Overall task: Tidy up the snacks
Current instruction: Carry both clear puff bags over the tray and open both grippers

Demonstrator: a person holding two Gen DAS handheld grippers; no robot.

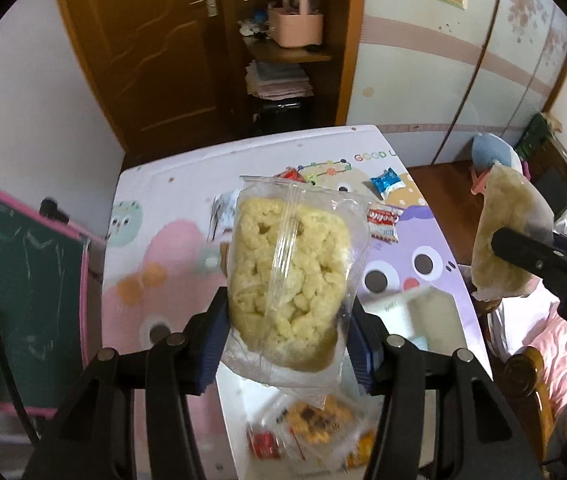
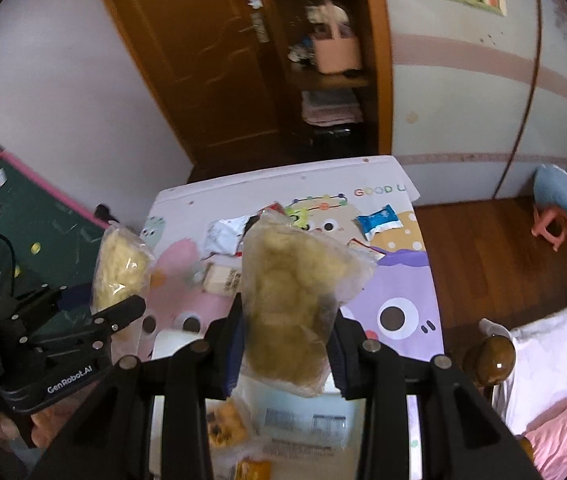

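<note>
While both grippers hang above the table [image 1: 155, 184], each pinches a clear crinkled packet of lumpy pale-yellow puffed snack. The left gripper [image 1: 287, 320] clamps its blue ribbed pads on the lower half of the rice-puff packet [image 1: 289, 272], a flat oblong cake with a seam down its film. The right gripper [image 2: 287, 340] grips the second puff packet [image 2: 291, 300] the same way; this one looks duller and folded. Below, blurred, lie orange-brown cakes in clear wrappers [image 1: 317, 424] and a white box [image 2: 303, 420]. Farther along the cartoon-printed cloth sit a blue-and-white sachet [image 1: 386, 182], a red-and-white cookie packet [image 1: 383, 224] and a silvery pouch [image 2: 223, 236].
</note>
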